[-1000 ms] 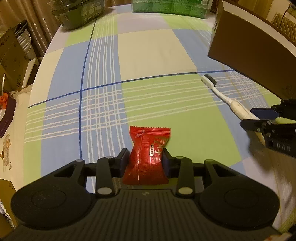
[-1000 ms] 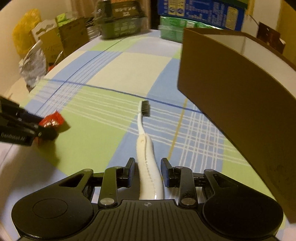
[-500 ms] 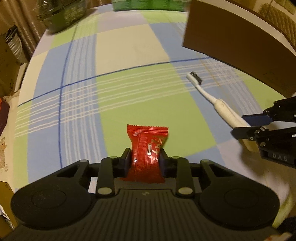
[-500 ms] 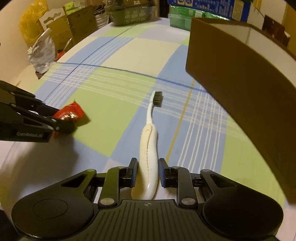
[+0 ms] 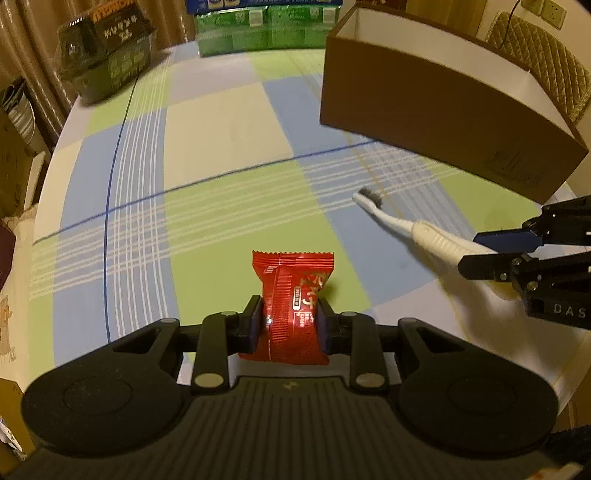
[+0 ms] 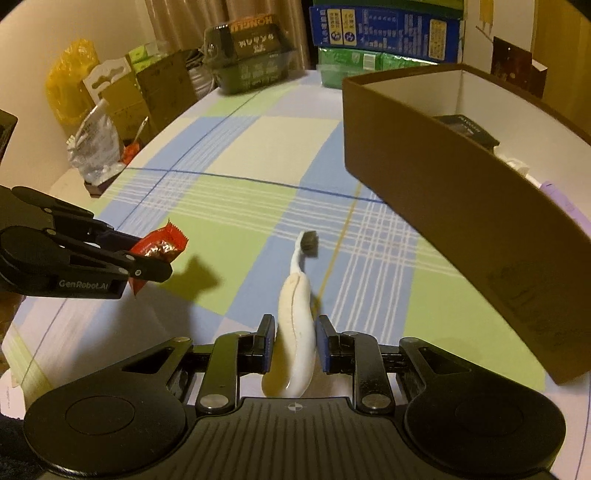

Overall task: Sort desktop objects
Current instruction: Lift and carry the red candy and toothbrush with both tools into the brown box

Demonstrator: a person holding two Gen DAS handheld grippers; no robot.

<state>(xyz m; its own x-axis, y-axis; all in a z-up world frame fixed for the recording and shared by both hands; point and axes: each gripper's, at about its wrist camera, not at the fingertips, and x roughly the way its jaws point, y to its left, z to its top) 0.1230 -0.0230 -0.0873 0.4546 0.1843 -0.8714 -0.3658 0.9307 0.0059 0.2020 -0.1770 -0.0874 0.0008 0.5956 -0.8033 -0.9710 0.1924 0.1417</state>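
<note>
Left wrist view: left gripper (image 5: pixel 289 320) had clamped tight on the red snack packet (image 5: pixel 293 303), lifted off the checked tablecloth (image 5: pixel 221 122), left of the brown box (image 5: pixel 436 107). Right gripper (image 6: pixel 295 341) had closed on the white toothbrush (image 6: pixel 297 317), just left of the box. Neither was yet deposited. Box contents were mostly hidden behind its wall.

Setting: home, dining or living room. Evidence: table (image 5: pixel 221 122) with checked cloth; curtains (image 6: pixel 173 14) behind; stacked grocery boxes (image 6: pixel 384 29) and food trays (image 6: pixel 251 55) at far edge; bags (image 6: pixel 74 85) and cartons (image 6: pixel 162 88) alongside; quilted chair back (image 5: pixel 535 48); wall socket (image 5: pixel 546 9).
</note>
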